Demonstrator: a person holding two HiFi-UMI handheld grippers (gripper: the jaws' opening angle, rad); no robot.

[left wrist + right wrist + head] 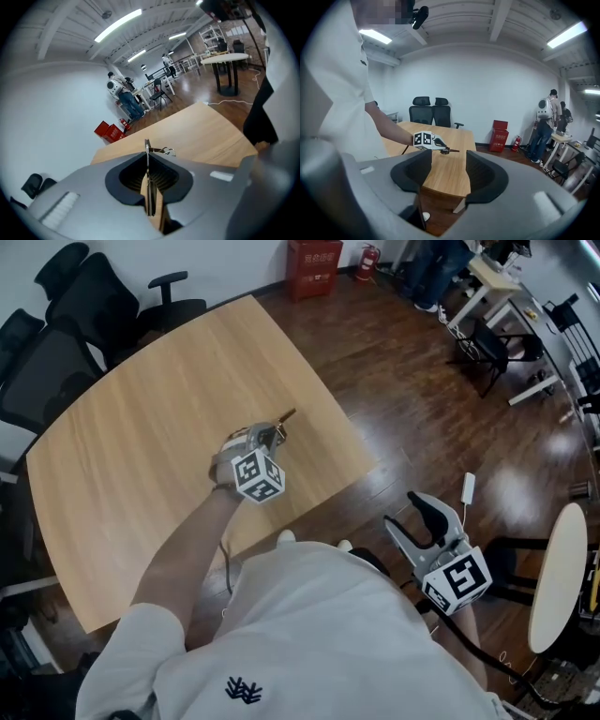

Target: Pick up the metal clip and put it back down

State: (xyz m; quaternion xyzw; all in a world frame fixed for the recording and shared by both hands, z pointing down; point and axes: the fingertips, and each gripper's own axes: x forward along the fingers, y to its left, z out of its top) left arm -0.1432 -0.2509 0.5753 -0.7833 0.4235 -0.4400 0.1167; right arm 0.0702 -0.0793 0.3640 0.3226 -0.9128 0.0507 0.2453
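We are holding the metal clip (147,157) in our left gripper (148,187), whose 2 jaws are pressing together on the clip's thin flat body, while its wire handles are poking out past the tips toward the far side. In the head view this gripper is hovering over the middle right of the wooden table (122,456), and the clip seems to be riding just clear of the surface, though we are not sure of that. Our right gripper (424,521) is hanging off the table's near right edge, over the floor, its 2 jaws standing wide apart with nothing between them. We are judging the clip to be light, stiff and smooth, so likely to slip under the pads. The flat body is the safer hold, since the wire loops are probably swinging freely. We are expecting it to skid or bounce if released above the wood.
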